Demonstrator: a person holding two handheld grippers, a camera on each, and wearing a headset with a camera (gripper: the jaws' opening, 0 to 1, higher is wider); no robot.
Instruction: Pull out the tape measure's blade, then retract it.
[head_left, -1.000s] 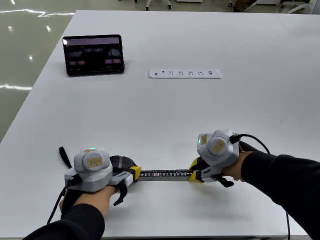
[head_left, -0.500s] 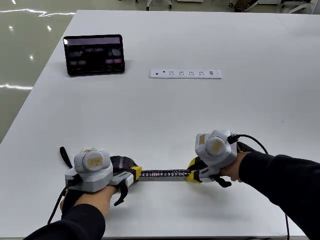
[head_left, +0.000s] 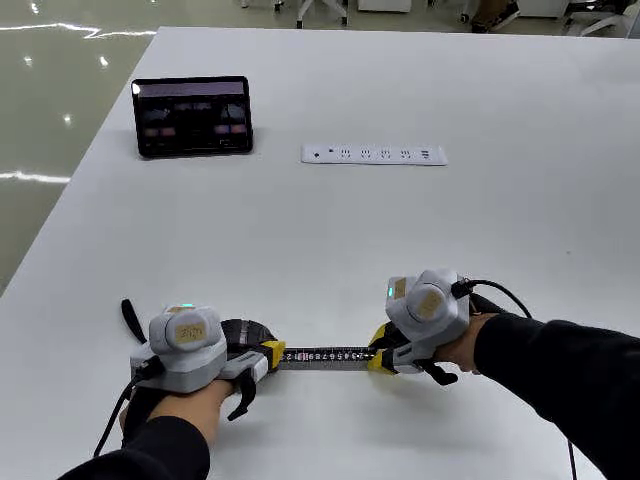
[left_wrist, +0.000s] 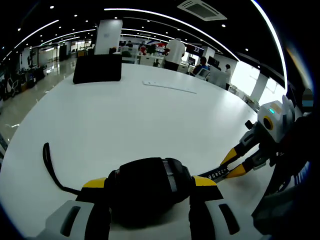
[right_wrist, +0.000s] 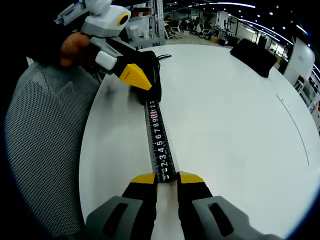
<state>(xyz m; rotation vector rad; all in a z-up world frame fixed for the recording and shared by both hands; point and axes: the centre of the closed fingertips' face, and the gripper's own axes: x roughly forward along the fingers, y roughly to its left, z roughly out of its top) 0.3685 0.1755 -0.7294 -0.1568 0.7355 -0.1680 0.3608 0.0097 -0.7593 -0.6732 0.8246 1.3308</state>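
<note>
the tape measure (left_wrist: 145, 187) was clamped by its case in the left gripper (head_left: 265, 354) on the table (head_left: 400, 230), and its thin blade (right_wrist: 159, 135), judged springy and easily kinked, was pinched at the tip by the nearly closed right gripper (right_wrist: 166, 177).

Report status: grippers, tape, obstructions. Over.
Left gripper shut on tape measure case. Right gripper shut on blade tip. Blade part out, flat on table between them. Tablet, power strip far side, off the blade's line.
</note>
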